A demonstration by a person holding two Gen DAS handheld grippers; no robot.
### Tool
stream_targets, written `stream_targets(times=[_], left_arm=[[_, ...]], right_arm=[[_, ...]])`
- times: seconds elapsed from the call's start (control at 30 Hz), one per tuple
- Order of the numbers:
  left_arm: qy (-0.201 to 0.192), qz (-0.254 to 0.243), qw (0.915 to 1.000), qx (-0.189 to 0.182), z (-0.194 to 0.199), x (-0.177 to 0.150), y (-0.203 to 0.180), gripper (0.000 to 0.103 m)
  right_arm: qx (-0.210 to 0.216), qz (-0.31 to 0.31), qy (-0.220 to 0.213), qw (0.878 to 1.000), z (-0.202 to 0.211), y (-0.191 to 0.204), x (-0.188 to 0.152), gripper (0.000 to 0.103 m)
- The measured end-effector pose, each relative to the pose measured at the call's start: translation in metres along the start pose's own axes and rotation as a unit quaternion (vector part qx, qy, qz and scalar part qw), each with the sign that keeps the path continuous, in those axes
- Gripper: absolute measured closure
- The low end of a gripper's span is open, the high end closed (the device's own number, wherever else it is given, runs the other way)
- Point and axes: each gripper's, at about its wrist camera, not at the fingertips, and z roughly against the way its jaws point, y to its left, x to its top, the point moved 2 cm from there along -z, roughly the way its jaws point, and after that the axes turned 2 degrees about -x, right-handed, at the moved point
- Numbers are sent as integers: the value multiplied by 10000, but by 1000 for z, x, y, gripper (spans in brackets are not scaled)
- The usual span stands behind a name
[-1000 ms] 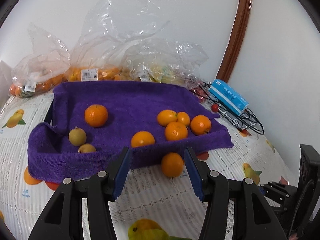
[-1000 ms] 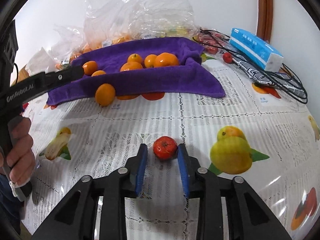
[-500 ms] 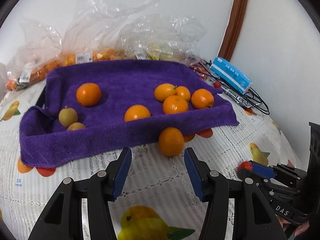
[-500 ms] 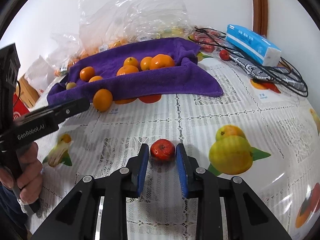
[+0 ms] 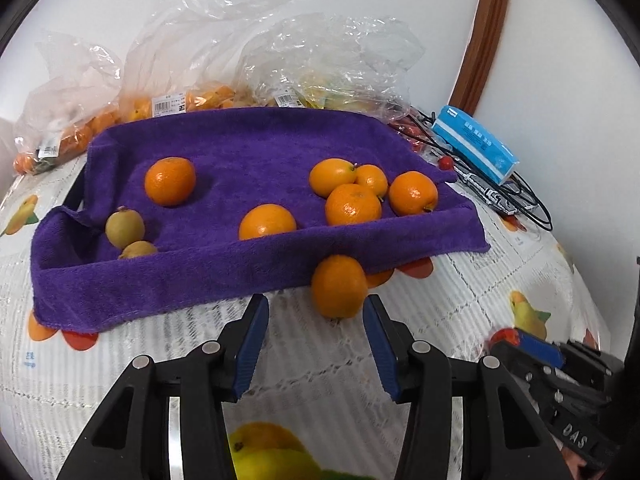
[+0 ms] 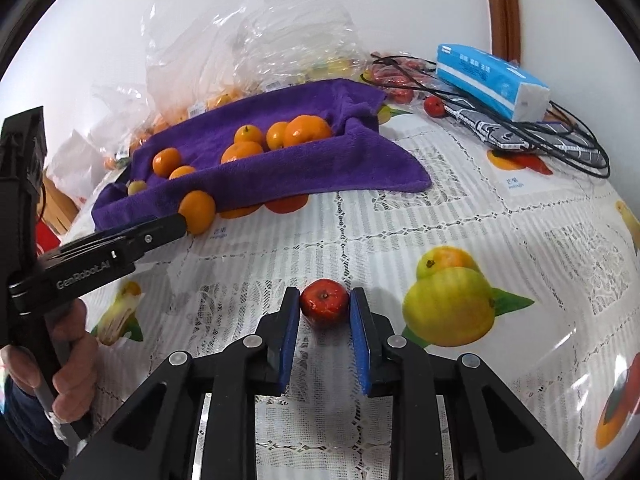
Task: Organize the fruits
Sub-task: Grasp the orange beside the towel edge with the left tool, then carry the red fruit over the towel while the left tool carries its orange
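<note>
The right gripper (image 6: 325,307) has its jaws closed onto a small red fruit (image 6: 324,305) at lower centre of the right wrist view, low over the counter (image 6: 440,216). It looks light, smooth and bruisable, best held across its widest part. The left gripper (image 5: 316,322) gapes empty just short of a loose orange (image 5: 338,285) below the purple towel (image 5: 240,148).

oranges (image 5: 352,192) on towel (image 5: 240,148), bags (image 5: 280,60) behind
</note>
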Motion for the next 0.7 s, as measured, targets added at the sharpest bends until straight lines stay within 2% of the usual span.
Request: stream_targets(times=[0.17,0.3,0.4,0.47,0.57,0.6,0.63,0.7], left_arm=[[141,-2,9999,83,-15,4,-14,56],[281,-137,9980,558,-28,7,-27,55],[320,-280,9963,750,-30,6,-32,55],[309,-242,9967,705,-28,6,-31,55],[230,0,9988,427,-24,6,-22,56],[182,139,9990,375,-22,6,-17,67],[145,282,9989,356,-21,6,-12,72],[55,629,9980,31,-19,5,-2,72]], right_arm=[[61,75,30,9999,-1,3,0,78],[69,155,49,9998,-2,5,0,78],[101,151,52,9998,-2,5,0,78],[81,163,55,9998,-3,5,0,78],[20,212,60,9998,-3,7,0,78],[9,222,60,9997,-3,7,-1,78],[7,227,60,9997,-3,7,-1,78],[0,226,56,9997,-3,7,-1,78]])
